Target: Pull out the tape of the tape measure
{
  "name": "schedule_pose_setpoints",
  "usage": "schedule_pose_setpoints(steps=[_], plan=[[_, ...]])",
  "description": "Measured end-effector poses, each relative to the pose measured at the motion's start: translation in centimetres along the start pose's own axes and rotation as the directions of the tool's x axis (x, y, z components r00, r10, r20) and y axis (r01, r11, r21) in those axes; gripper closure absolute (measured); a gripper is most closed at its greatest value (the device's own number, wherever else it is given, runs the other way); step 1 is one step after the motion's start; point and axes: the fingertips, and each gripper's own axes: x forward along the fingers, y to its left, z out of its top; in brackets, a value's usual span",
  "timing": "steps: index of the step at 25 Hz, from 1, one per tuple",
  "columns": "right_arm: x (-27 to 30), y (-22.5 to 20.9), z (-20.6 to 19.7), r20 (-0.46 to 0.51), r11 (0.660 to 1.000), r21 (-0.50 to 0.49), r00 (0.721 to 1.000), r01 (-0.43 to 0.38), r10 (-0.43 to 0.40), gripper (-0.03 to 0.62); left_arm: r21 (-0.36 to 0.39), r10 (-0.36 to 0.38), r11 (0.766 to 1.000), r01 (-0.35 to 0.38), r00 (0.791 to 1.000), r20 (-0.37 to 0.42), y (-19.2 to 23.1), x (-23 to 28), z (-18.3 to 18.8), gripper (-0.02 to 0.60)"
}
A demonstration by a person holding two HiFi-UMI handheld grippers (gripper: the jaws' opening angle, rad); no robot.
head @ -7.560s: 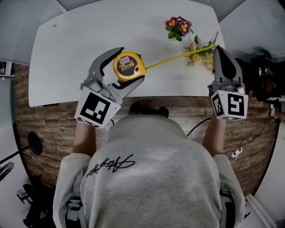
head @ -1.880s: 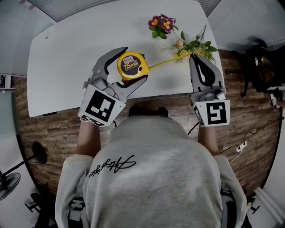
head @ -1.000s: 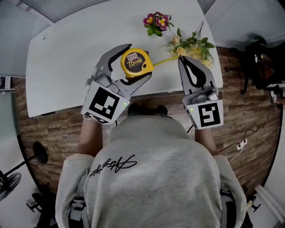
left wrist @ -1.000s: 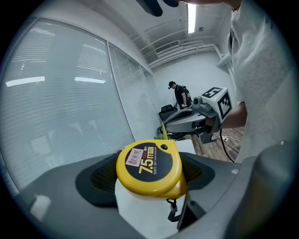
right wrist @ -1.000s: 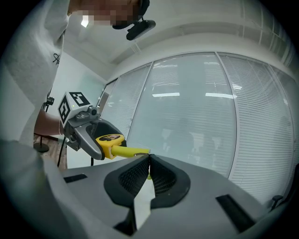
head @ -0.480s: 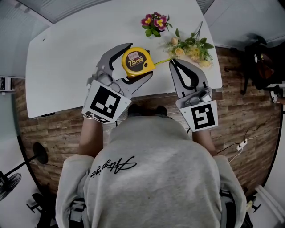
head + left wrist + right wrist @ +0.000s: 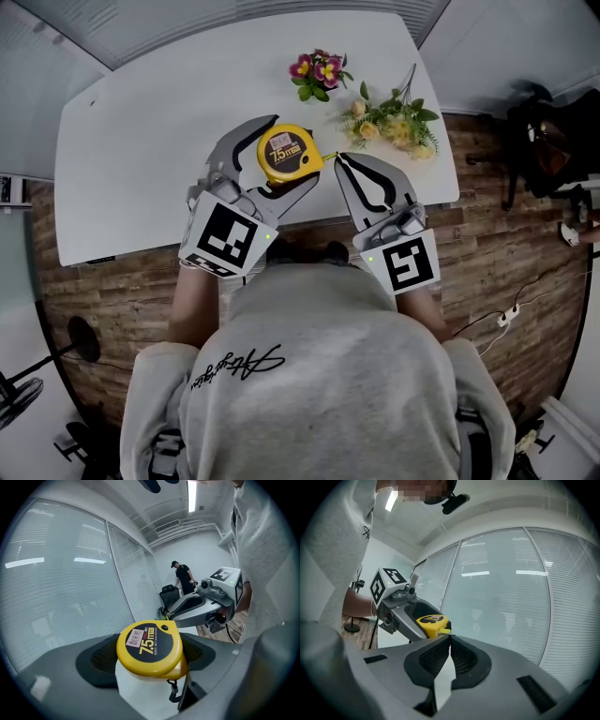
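— How many grippers do we count?

— Two, the left gripper [image 7: 286, 152] and the right gripper [image 7: 337, 161]. Each carries one marker cube.

— What does our left one hold?

— The one tape measure [image 7: 149, 646]. The jaws are closed narrowly on the round yellow case, one jaw on each side. The face marked 7.5 m is turned up towards us.

— And our right one?

— Its jaws are pressed together at the tips, at 3 o'clock from the case and just beside it. They pinch the end of the tape [image 7: 443, 631]. We see only a short yellow stub of it between the tips and the case.

— Where do we see all this?

— Over the near edge of the one white table [image 7: 141, 122], about the middle of the head view.

— What else lies on the table?

— Two bunches of flowers, both clear of the grippers. The pink bunch [image 7: 317, 70] is at 1 o'clock from the case. The yellow bunch [image 7: 394, 120], with green leaves, is at 2 o'clock. The two lie near each other, and we see a little bare table between them.

— Do we see anyone else?

— One person [image 7: 182, 576] in dark clothes, standing far back in the left gripper view.
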Motion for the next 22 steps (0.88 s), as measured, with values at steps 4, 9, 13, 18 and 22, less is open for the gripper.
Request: schedule_pose_setpoints(steps=[4, 9, 13, 18, 22], plan=[[0.3, 0.5, 0.1, 0.006, 1.000, -0.004, 1.000, -0.015, 0.015, 0.580, 0.005, -0.002, 1.000, 0.002, 1.000, 0.004, 0.1, 0.2, 0.2, 0.198], [0.5, 1.2, -0.2, -0.010, 0.999, -0.019, 0.999, -0.038, 0.038, 0.579, 0.009, -0.006, 1.000, 0.006, 1.000, 0.000, 0.1, 0.3, 0.1, 0.198], [0.6, 1.4, -0.5, -0.026, 0.999, -0.023, 0.999, -0.047, 0.047, 0.577, 0.012, -0.015, 1.000, 0.015, 1.000, -0.002, 0.0, 0.4, -0.1, 0.198], [0.8, 1.9, -1.1, -0.055, 0.995, -0.046, 0.995, -0.083, 0.081, 0.576, 0.019, -0.023, 1.000, 0.023, 1.000, -0.016, -0.1, 0.5, -1.0, 0.198], [0.9, 1.9, -1.3, -0.060, 0.995, -0.041, 0.994, -0.089, 0.086, 0.574, 0.012, -0.018, 1.000, 0.018, 0.999, -0.030, 0.1, 0.5, -1.6, 0.198]])
